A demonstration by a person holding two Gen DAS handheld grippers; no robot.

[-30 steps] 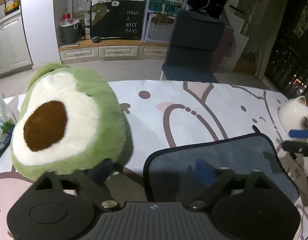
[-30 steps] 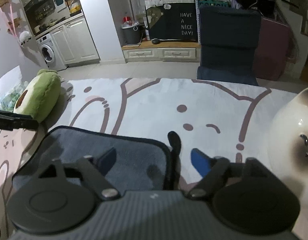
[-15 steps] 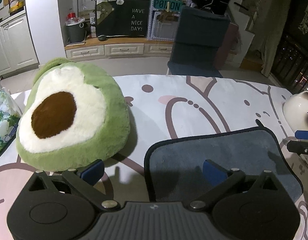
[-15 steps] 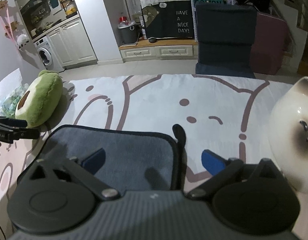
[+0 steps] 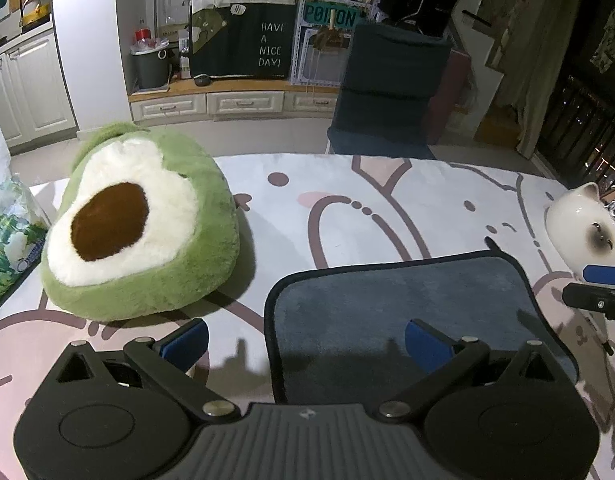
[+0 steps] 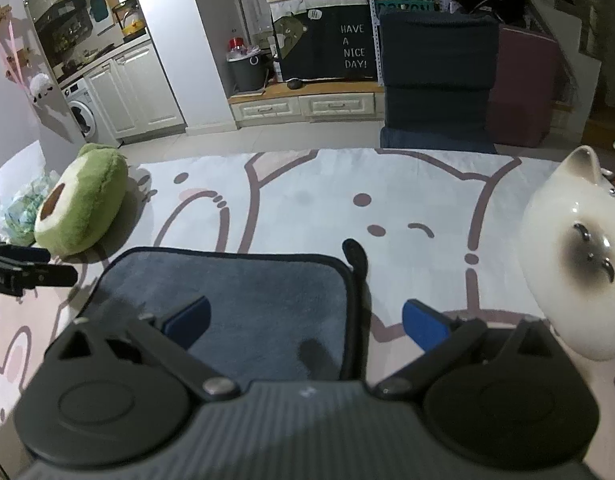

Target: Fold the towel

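Flat on the cartoon-print tabletop (image 5: 387, 184) lies the grey towel (image 5: 407, 304). Left gripper (image 5: 305, 340) straddles its left edge, jaws wide, holding nothing. Right gripper (image 6: 305, 320) likewise gapes empty over its right edge.

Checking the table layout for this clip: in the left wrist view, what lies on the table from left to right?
Green leafy-print packet → avocado plush → grey towel → white cat figurine, with the right tool entering at that edge.
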